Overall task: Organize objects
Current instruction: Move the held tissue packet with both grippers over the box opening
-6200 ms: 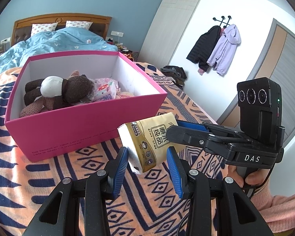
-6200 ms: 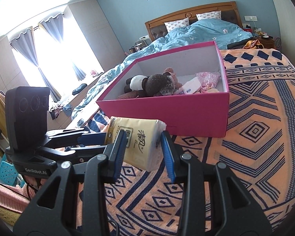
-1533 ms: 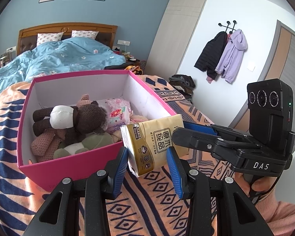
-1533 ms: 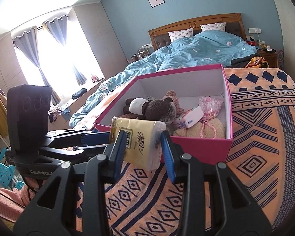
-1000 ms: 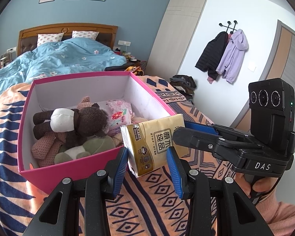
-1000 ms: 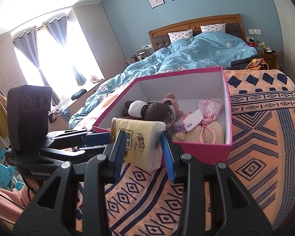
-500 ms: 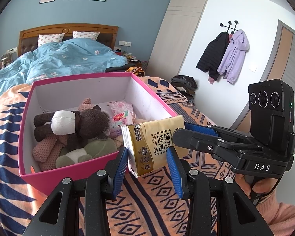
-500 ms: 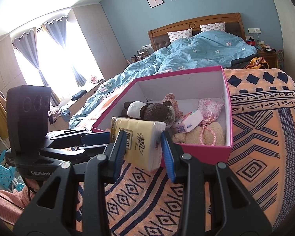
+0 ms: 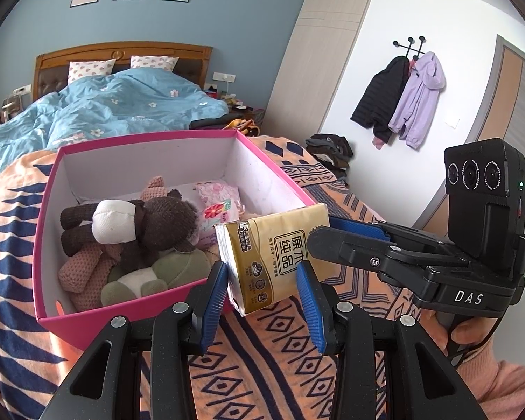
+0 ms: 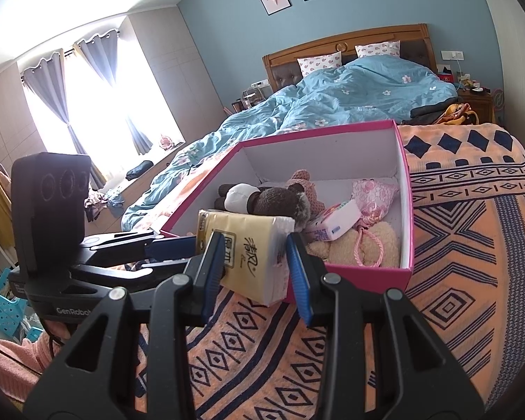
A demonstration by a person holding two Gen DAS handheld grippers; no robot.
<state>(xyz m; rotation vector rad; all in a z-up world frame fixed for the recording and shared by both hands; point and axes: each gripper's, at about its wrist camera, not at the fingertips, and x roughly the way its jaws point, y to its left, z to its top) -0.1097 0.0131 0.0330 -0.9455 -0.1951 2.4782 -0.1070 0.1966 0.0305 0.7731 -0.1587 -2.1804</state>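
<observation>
A yellow tissue pack point(image 9: 274, 252) is held from both ends above the front rim of the pink box point(image 9: 129, 309). My left gripper point(image 9: 262, 295) is shut on one end of it. My right gripper point(image 10: 257, 267) is shut on the other end; the pack also shows in the right wrist view point(image 10: 253, 252). The box point(image 10: 407, 210) holds a brown plush toy point(image 9: 147, 225), a green plush point(image 9: 157, 273), a pink flowered pouch point(image 10: 374, 194), a small white pack point(image 10: 339, 222) and a cream plush point(image 10: 364, 245).
The box stands on an orange and navy patterned blanket point(image 10: 472, 245) on a bed. A blue duvet point(image 9: 115, 112) and headboard lie behind. Jackets point(image 9: 402, 98) hang on the right wall. A window with curtains point(image 10: 87, 105) is at the left.
Both grippers have carried the tissue pack up and toward the box; its inside now shows from higher, and the pack hangs over the front rim.
</observation>
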